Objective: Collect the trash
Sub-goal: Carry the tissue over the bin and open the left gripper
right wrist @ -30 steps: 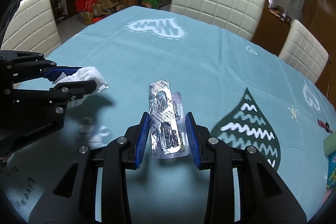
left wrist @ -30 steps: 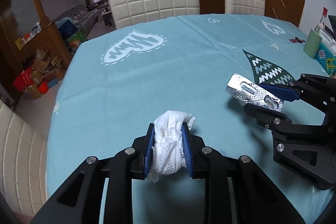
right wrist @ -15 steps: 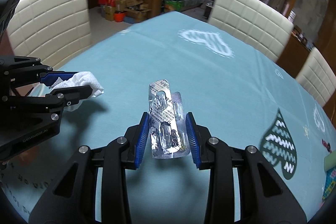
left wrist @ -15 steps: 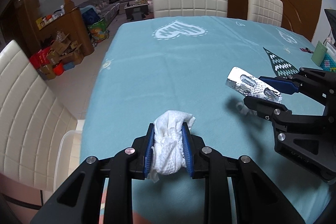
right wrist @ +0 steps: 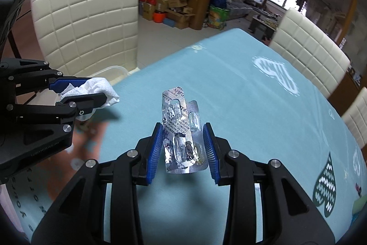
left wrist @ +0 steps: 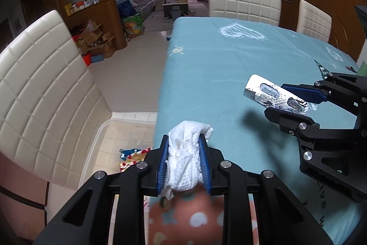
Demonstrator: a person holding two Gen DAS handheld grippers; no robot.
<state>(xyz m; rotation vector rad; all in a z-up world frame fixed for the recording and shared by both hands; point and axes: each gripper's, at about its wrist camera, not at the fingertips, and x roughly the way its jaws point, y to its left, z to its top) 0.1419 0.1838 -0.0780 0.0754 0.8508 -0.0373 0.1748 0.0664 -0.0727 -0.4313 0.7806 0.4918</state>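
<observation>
Left wrist view: left tongs [left wrist: 183, 161] clamp a crumpled tissue [left wrist: 184, 164] at the table [left wrist: 229, 66] edge.
Bin: clear tub [left wrist: 107, 128] on the floor, down-left of the tissue; left hand nearer.
Right tongs [right wrist: 182, 149]: pinching a foil blister pack [right wrist: 181, 132], long axis along the fingers.
Writing: dark print on the foil, probably dosage text, unreadable.

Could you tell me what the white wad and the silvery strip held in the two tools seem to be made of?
White wad: probably soft tissue paper, matte, crumpled, with an embossed texture.
Silvery strip: probably a pill blister pack, with shiny creased foil, printed lettering and clear plastic bubbles.
</observation>
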